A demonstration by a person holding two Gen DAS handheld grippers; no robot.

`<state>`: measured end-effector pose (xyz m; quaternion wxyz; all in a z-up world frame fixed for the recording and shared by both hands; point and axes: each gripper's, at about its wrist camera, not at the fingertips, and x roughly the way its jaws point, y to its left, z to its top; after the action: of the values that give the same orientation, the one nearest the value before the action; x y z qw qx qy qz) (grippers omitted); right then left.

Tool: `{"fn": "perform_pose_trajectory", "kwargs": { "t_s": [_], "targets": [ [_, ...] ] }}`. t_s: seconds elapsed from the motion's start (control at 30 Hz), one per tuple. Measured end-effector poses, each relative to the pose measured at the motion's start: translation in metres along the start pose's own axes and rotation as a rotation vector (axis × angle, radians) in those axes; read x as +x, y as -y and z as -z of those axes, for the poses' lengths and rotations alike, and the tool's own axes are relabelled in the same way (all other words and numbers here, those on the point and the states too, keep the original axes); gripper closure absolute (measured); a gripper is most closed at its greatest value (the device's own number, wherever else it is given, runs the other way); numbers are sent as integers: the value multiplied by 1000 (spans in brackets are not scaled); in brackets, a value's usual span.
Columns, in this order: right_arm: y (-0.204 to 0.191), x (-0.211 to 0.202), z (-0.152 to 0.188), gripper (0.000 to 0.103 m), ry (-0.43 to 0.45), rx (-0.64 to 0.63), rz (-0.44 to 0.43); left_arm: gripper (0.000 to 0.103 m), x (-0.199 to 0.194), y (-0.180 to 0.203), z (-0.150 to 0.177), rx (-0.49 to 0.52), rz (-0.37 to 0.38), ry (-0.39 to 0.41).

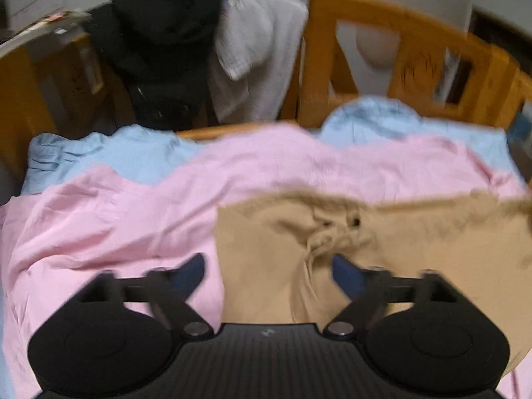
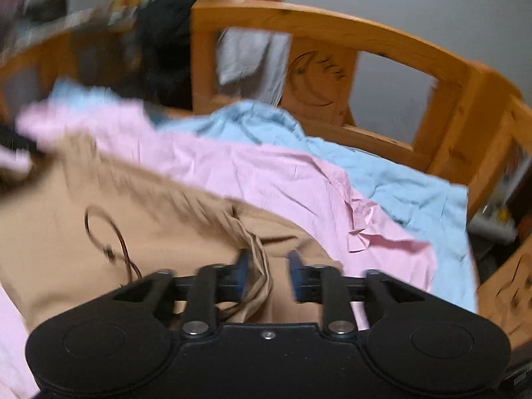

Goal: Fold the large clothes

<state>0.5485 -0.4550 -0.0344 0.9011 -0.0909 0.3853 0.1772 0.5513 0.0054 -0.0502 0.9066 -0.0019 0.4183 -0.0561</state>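
While the tan garment point(image 1: 415, 249) lies spread across the pink sheet point(image 1: 109, 219) with its gathered waistband and drawstring point(image 1: 319, 242) toward the far side, the fold looks barely begun as far as these blurred views show: one straight edge of the cloth runs down the middle of the left wrist view, but no finished, squared stack can be seen. The left gripper point(image 1: 267, 269) hovers over that edge with its jaws spread wide and nothing between the pads. The right gripper point(image 2: 267, 266) stands partly open above a bunched ridge of tan cloth point(image 2: 256, 259) that rises between its fingers; the pads do not appear to press on it, though blur makes this uncertain. A thin dark cord point(image 2: 109, 232) loops on the fabric to its left. Room to work is bounded by the wooden bed frame point(image 2: 332, 23) at the far side and right, with a light blue sheet point(image 2: 399, 186) before it; the bedding toward the viewer looks open enough for laying folds flat.
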Motion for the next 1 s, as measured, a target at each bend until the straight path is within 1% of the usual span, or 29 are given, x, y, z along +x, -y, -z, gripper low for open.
{"fn": "perform_pose_trajectory", "kwargs": {
  "t_s": [0.03, 0.07, 0.13, 0.17, 0.23, 0.3, 0.37, 0.43, 0.5, 0.53, 0.6, 0.7, 0.73, 0.8, 0.87, 0.9, 0.93, 1.0],
  "targets": [
    [5, -9, 0, 43, 34, 38, -16, 8, -8, -6, 1, -18, 4, 33],
    [9, -20, 2, 32, 79, 77, -25, 6, -17, -13, 3, -40, 5, 56],
    [17, -41, 7, 21, 160, 140, -37, 4, -35, -29, 7, -98, 33, 90],
    [18, -53, 13, 17, 203, 151, -24, 4, -44, -35, 9, -114, 41, 101],
    [14, -72, 27, 12, 257, 118, -10, 2, -63, -43, 18, -119, 46, 127],
    [0, -87, 47, 9, 268, 19, 17, 1, -79, -47, 35, -90, 55, 147],
    [-19, -93, 70, 8, 237, -113, 44, 1, -90, -44, 57, -30, 59, 146],
    [-37, -93, 93, 9, 206, -228, 69, 1, -96, -35, 80, 40, 58, 128],
    [-50, -89, 108, 11, 187, -288, 90, 1, -88, -25, 97, 111, 45, 83],
    [-54, -85, 113, 13, 186, -284, 104, 1, -83, -20, 102, 141, 20, 68],
    [-53, -78, 114, 16, 189, -227, 97, 3, -68, -12, 104, 175, -17, 42],
    [-50, -62, 107, 23, 194, -139, 85, 4, -47, -8, 95, 174, -54, 25],
    [-49, -58, 104, 28, 195, -126, 82, 5, -39, -9, 91, 156, -75, 21],
    [-47, -50, 98, 41, 206, -84, 78, 12, -26, -15, 81, 87, -120, 5],
    [-40, -45, 90, 82, 211, -24, 71, 29, -18, -24, 70, 1, -178, -15],
    [-35, -45, 86, 86, 218, 33, 76, 30, -16, -31, 65, -48, -198, -27],
    [-27, -45, 83, 87, 226, 114, 85, 32, -14, -38, 62, -98, -205, -36],
    [-5, -47, 80, 90, 237, 283, 100, 32, -14, -56, 58, -216, -194, -37]
  ]
}}
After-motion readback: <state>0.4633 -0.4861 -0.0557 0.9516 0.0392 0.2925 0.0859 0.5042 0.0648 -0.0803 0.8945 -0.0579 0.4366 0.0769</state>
